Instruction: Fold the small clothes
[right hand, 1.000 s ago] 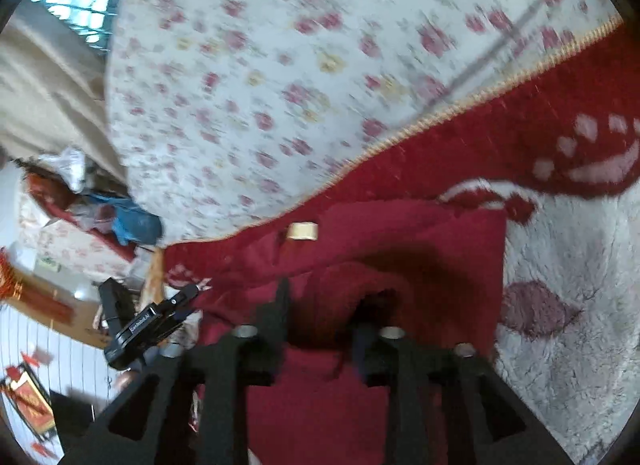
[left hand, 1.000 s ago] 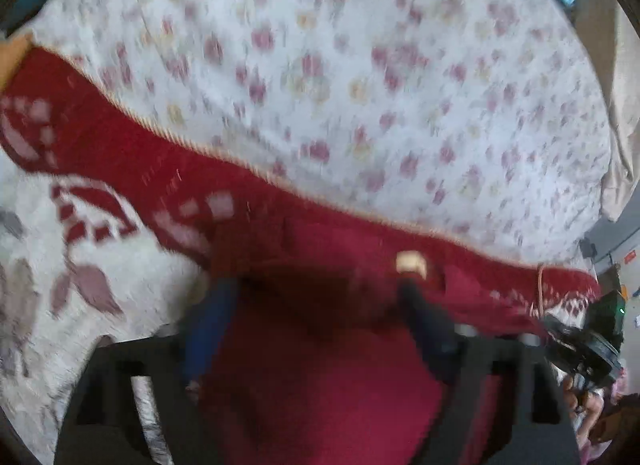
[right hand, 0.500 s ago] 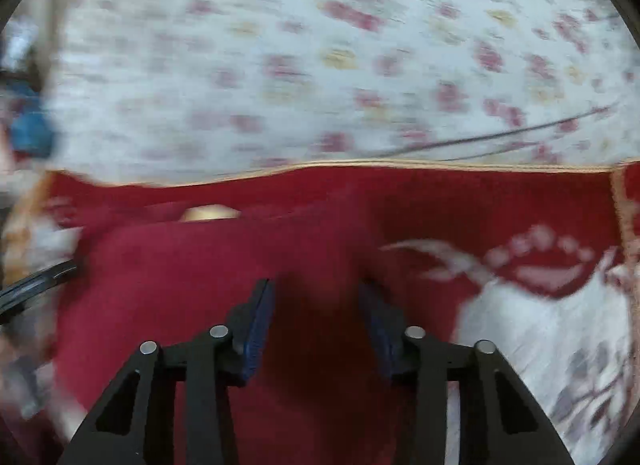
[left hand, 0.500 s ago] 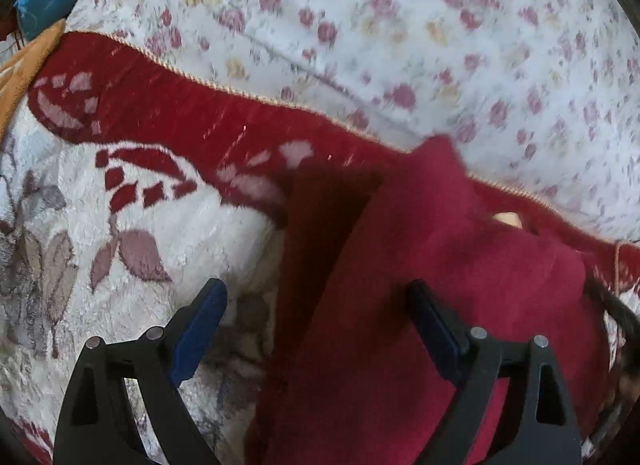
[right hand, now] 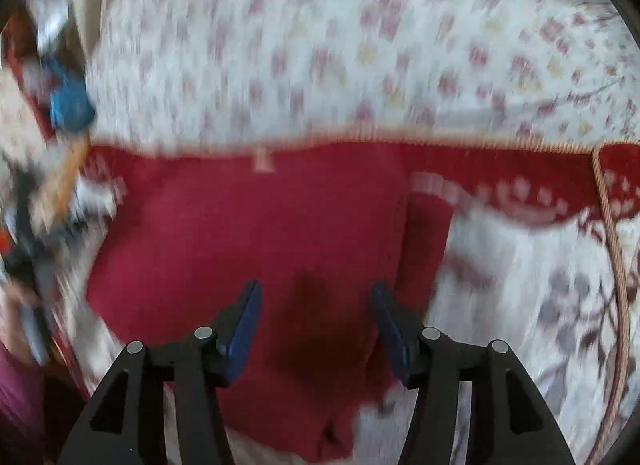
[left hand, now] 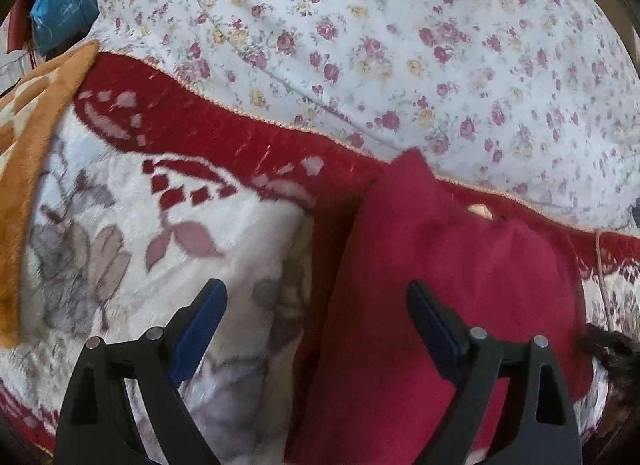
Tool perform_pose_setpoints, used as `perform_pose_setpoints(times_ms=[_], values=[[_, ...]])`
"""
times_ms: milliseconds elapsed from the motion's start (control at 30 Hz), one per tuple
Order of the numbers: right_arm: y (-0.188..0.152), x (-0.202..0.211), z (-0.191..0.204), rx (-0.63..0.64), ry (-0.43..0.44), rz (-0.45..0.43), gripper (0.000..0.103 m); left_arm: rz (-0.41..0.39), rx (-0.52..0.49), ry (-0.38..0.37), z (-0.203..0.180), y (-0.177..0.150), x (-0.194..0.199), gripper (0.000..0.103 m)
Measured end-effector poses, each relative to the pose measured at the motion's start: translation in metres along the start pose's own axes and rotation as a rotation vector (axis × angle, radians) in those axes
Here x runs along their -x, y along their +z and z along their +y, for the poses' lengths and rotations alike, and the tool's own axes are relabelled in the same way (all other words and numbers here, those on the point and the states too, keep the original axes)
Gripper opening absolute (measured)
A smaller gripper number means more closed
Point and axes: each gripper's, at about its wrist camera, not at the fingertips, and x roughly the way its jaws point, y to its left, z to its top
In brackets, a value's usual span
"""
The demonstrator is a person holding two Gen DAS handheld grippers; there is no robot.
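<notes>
The dark red garment (left hand: 440, 285) lies folded on the red-and-white blanket (left hand: 168, 225), by the floral sheet (left hand: 400, 45). Left gripper (left hand: 316, 317) jaws wide, empty. Right gripper (right hand: 316, 321) jaws just opened above the garment, gripping nothing. Its small label (right hand: 262, 163) is unreadable.
</notes>
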Motion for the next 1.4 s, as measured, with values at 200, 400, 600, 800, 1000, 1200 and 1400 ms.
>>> perform_pose_setpoints(times_ms=[200,400,600,800,1000,1200,1400], values=[[0.021,0.033,0.032,0.027,0.039,-0.098,0.062,0.047,0.049,-0.017,0.012,-0.025,0.02,0.09],[0.071,-0.003,0.113,0.118,0.14,-0.097,0.066,0.088,0.096,-0.044,0.016,-0.044,0.005,0.09],[0.132,-0.083,0.192,0.232,0.099,-0.089,0.061,0.092,0.063,-0.001,0.022,-0.044,-0.011,0.09],[0.163,-0.158,0.222,0.231,0.051,-0.017,0.052,0.108,0.067,-0.023,0.031,-0.043,-0.02,0.092],[0.164,-0.158,0.214,0.185,0.076,-0.03,0.052,0.116,0.073,-0.017,0.032,-0.041,-0.025,0.094],[0.147,-0.115,0.213,0.202,0.14,-0.062,0.063,0.108,0.068,-0.011,0.031,-0.042,-0.026,0.094],[0.136,-0.131,0.225,0.235,0.107,-0.023,0.063,0.106,0.067,-0.008,0.032,-0.044,-0.024,0.094]])
